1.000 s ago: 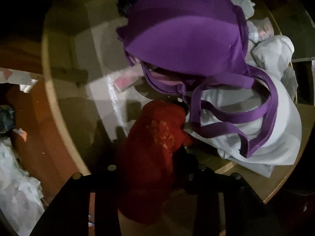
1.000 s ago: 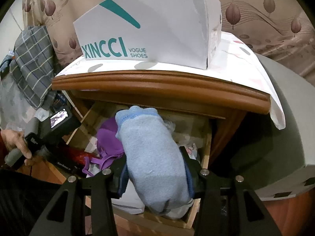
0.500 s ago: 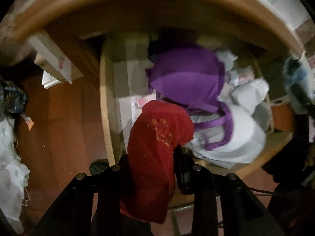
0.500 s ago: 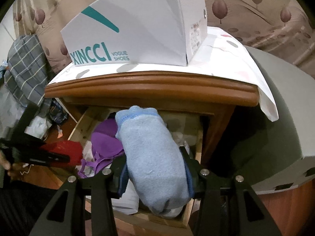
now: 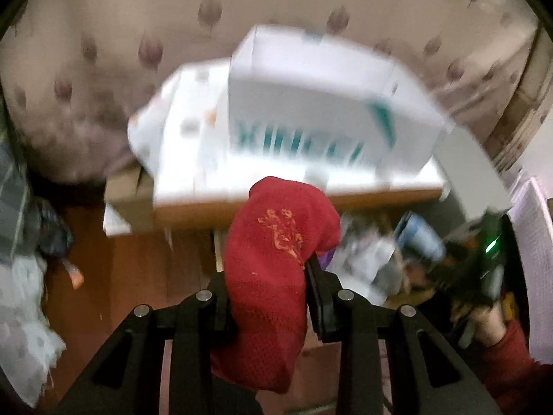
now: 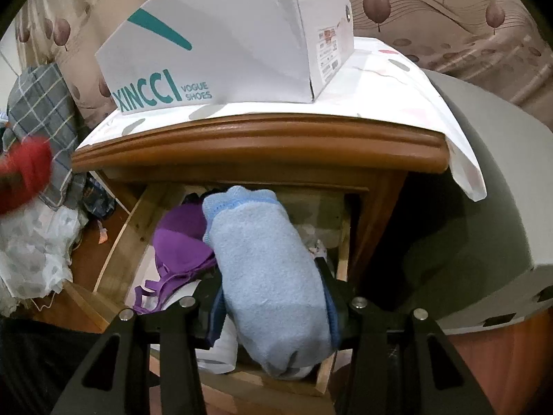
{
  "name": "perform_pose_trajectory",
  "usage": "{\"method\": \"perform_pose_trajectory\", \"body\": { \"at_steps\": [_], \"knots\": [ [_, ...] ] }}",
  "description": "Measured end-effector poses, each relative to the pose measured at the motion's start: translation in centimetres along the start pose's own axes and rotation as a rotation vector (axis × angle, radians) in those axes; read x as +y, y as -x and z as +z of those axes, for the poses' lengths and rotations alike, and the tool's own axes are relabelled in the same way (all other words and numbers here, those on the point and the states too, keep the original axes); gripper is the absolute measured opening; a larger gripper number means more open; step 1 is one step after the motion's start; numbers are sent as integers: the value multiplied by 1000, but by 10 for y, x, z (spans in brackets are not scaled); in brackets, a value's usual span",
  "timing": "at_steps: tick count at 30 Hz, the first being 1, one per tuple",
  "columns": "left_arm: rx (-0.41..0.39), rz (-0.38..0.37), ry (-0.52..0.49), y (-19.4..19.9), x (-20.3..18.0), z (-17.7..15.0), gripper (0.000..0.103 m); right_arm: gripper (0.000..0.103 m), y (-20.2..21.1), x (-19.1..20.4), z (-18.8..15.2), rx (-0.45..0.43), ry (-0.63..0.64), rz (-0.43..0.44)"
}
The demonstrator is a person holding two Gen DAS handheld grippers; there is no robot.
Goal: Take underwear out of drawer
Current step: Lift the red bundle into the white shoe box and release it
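My left gripper [image 5: 269,276] is shut on red underwear with gold embroidery [image 5: 273,269], held up in the air level with the nightstand top; it shows as a red blur at the left edge of the right wrist view [image 6: 24,176]. My right gripper [image 6: 273,283] is shut on a folded light-blue fleecy garment [image 6: 266,276], held over the open wooden drawer [image 6: 117,252]. A purple bra [image 6: 179,252] and white clothes [image 6: 221,346] lie in the drawer.
A white XINCCI shoe box [image 6: 224,41] stands on the nightstand's cloth-covered top [image 6: 380,93]. A plaid cloth [image 6: 38,114] and white fabric [image 6: 31,252] lie to the left on the wooden floor. A grey curved bed edge [image 6: 484,180] is at the right.
My left gripper has lifted the red underwear out of the drawer and swung up to face the nightstand top. My right gripper has held still with the blue garment.
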State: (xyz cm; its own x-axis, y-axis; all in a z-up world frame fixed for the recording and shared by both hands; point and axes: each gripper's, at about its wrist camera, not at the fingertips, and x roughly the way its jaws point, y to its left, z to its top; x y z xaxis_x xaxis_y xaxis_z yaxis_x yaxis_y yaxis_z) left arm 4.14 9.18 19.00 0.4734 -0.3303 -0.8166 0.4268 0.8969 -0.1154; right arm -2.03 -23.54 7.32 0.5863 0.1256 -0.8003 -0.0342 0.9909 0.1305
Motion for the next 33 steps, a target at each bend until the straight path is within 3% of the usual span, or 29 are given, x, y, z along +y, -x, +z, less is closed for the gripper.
{"method": "perform_pose_trajectory", "body": {
  "at_steps": [6, 11, 17, 24, 28, 33],
  "knots": [
    [-129, 29, -69, 28, -24, 83, 30, 46, 3, 1, -2, -4, -6, 13],
    [-139, 49, -94, 1, -44, 137, 30, 46, 4, 0, -2, -9, -6, 14],
    [-91, 54, -83, -55, -46, 185, 30, 46, 4, 0, -2, -3, -6, 30],
    [-21, 89, -42, -110, -33, 202, 30, 46, 3, -3, -1, 5, -20, 52],
    [18, 128, -24, -130, -22, 195, 30, 46, 1, -2, -2, 15, -16, 63],
    [46, 119, 10, -140, -16, 178, 30, 46, 1, 1, -1, 14, -12, 74]
  ]
}}
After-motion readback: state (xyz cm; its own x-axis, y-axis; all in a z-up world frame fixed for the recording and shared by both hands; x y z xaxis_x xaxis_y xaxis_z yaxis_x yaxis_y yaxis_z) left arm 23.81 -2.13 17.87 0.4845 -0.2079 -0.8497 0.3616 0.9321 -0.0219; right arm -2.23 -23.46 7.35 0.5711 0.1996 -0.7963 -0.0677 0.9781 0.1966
